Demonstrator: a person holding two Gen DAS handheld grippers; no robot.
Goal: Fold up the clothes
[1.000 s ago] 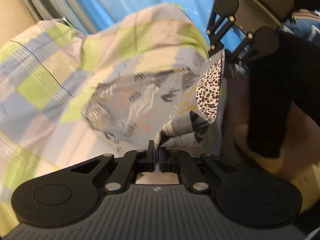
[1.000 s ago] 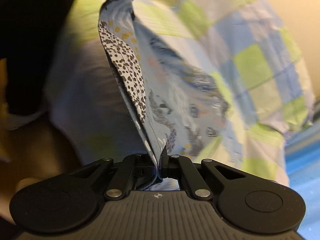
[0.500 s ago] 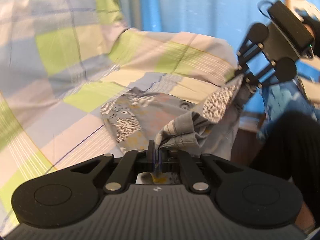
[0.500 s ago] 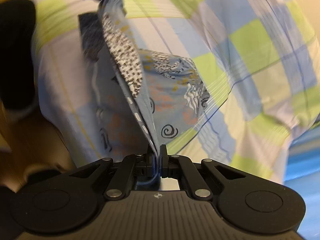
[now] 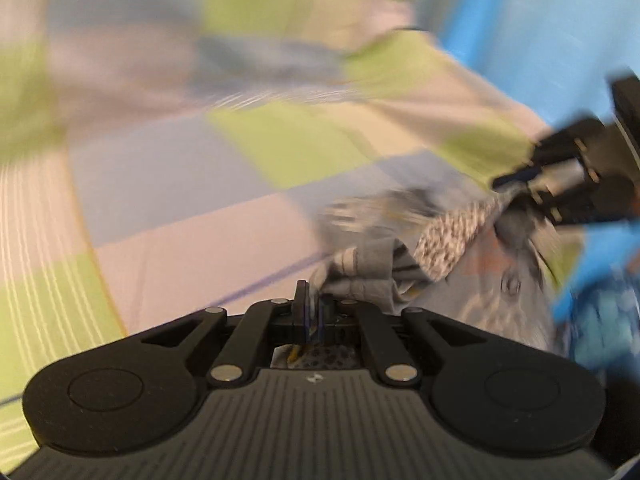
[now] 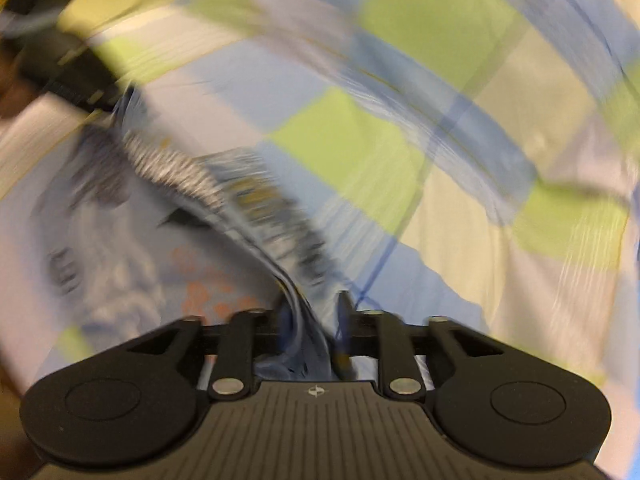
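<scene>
A pale blue patterned garment (image 5: 440, 236) with a dotted lining hangs stretched between my two grippers above a checked sheet. My left gripper (image 5: 311, 304) is shut on one bunched corner of it. In the left wrist view the right gripper (image 5: 516, 184) shows blurred at the right, with cloth at its tip. In the right wrist view the garment (image 6: 224, 188) runs from a dark blurred left gripper (image 6: 80, 80) down into my right gripper (image 6: 316, 308). Its fingers stand apart, and a fold of cloth still lies between them. Both views are motion-blurred.
A bed sheet (image 6: 400, 140) checked in green, blue and cream fills the ground under the garment. Blue curtain (image 5: 500, 20) hangs behind the bed. A blue patterned cloth (image 5: 600, 320) shows at the far right.
Both grippers have swung fast over the bed, lowering the garment toward the sheet. The right gripper's fingers, shut before, now stand apart. The left stays shut on its corner.
</scene>
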